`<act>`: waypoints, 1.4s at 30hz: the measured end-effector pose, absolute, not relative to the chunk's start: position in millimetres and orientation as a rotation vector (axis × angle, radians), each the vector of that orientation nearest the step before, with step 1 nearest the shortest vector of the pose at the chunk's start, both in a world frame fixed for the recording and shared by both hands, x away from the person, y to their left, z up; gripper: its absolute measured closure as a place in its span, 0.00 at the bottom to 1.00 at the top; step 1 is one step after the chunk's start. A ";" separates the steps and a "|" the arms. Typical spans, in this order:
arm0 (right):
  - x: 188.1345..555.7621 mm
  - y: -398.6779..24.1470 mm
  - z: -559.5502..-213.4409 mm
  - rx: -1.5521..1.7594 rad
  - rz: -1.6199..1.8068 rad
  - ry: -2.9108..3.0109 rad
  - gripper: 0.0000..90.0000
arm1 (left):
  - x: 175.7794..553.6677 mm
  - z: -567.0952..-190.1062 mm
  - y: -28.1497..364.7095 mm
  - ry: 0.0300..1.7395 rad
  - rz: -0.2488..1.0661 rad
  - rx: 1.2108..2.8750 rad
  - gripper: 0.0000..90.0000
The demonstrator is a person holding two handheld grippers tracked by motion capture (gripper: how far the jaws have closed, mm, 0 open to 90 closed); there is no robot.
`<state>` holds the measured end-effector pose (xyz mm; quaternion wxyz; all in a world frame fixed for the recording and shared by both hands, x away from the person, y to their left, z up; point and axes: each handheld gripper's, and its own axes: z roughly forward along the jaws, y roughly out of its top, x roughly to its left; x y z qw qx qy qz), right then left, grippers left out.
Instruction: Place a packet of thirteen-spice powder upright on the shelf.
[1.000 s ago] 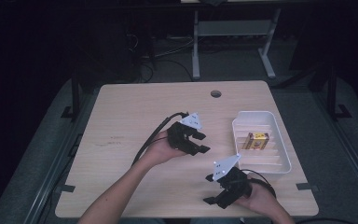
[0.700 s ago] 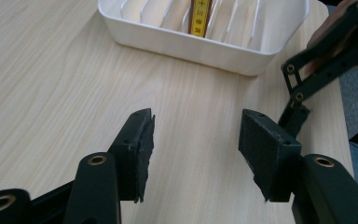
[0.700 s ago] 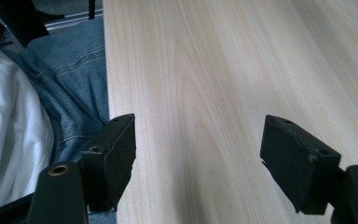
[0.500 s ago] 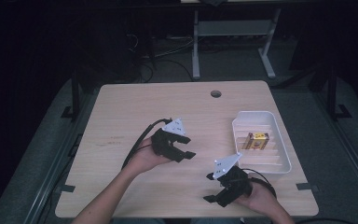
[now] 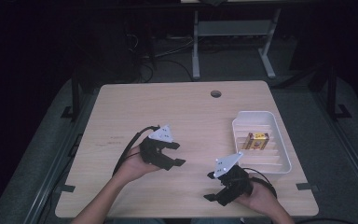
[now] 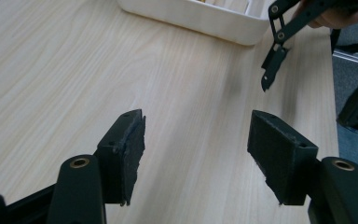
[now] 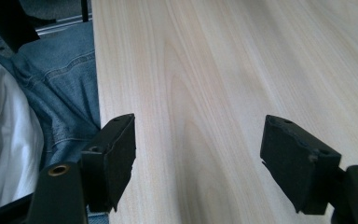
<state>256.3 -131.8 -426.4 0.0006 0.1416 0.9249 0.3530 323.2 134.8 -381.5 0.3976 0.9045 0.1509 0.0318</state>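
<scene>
My left gripper (image 5: 177,154) hovers over the middle of the wooden table (image 5: 186,112), open, with nothing between its pads (image 6: 130,144); its jaws have just been opening. In the left gripper view bare wood lies between the jaws, and the right gripper's finger (image 6: 272,60) shows at the upper right. My right gripper (image 5: 210,186) rests near the table's front edge, open and empty, with wood grain between its pads (image 7: 121,149). A white tray (image 5: 279,154) at the right holds a small yellow box (image 5: 255,140).
A round cable hole (image 5: 216,94) sits at the table's far edge. The tray's near wall (image 6: 191,18) shows at the top of the left gripper view. The person's jeans (image 7: 60,79) and white shirt (image 7: 4,154) lie beyond the table's front edge.
My left gripper has moved left and toward the person, away from the tray, and its jaws have spread wider. The right gripper has stayed put.
</scene>
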 end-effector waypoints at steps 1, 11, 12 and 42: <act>256.3 -131.9 -426.2 0.443 1.110 2.901 0.29 | 321.8 -382.4 137.0 0.389 0.082 2.286 0.39; 255.8 -132.1 -424.8 0.445 1.091 2.888 0.29 | 307.9 -389.4 157.4 0.428 0.093 2.278 0.34; 255.7 -132.2 -424.7 0.447 1.091 2.888 0.29 | 306.7 -389.9 158.9 0.432 0.096 2.276 0.34; 253.3 -135.7 -428.5 0.490 1.061 2.874 0.29 | 269.6 -416.7 210.0 0.528 0.125 2.219 0.31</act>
